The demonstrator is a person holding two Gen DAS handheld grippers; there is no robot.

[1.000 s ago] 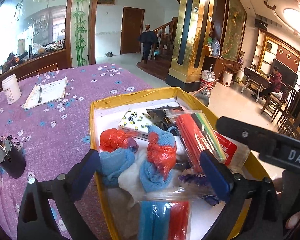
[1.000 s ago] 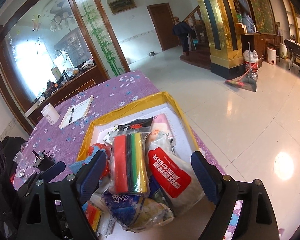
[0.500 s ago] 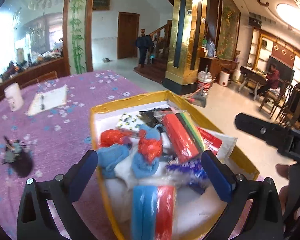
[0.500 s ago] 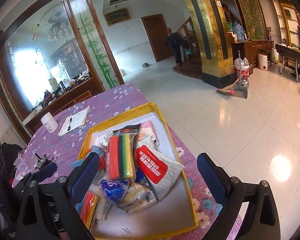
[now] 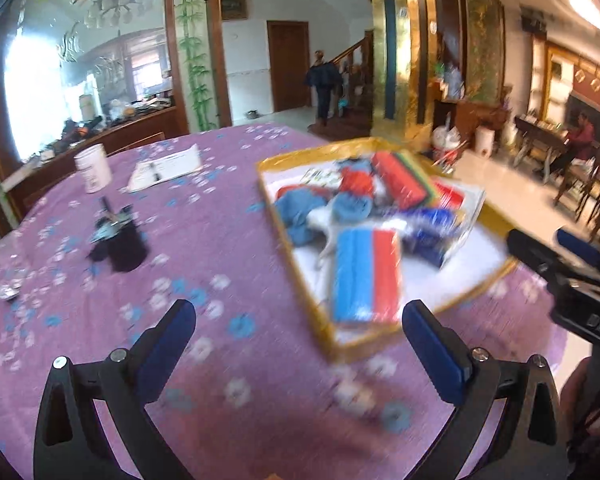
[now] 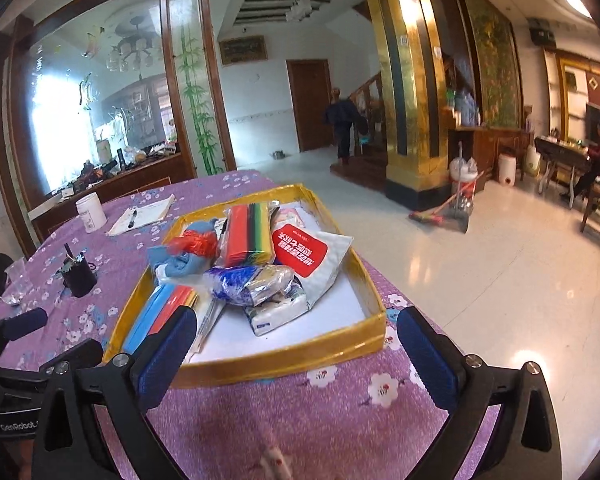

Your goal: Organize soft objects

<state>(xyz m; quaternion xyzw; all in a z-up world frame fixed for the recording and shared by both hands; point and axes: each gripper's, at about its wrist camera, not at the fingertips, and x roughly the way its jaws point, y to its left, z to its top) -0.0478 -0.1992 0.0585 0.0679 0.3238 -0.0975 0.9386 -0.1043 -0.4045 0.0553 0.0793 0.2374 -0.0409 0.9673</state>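
Note:
A gold-rimmed tray (image 5: 352,346) (image 6: 284,360) on the purple flowered tablecloth holds a heap of soft goods. Among them are a blue-and-red cloth pack (image 5: 366,276) (image 6: 160,312), a multicolour cloth pack (image 5: 400,184) (image 6: 248,232), blue socks (image 5: 300,212) (image 6: 184,264), a white pouch with a red label (image 6: 304,252) and a blue-printed bag (image 6: 248,284). My left gripper (image 5: 296,312) is open over bare cloth, short of the tray's near left corner. My right gripper (image 6: 296,320) is open before the tray's near rim. Neither holds anything.
Left of the tray stand a black cup (image 5: 120,240) (image 6: 78,278), a white jar (image 5: 93,168) and a notebook with a pen (image 5: 164,166). Clear plastic glasses (image 6: 18,280) sit at the far left. The table drops off to tiled floor on the right.
Both grippers have drawn back from over the tray to the cloth in front of it. The right jaws have spread wider. The left view has swung left, so the tray sits further right.

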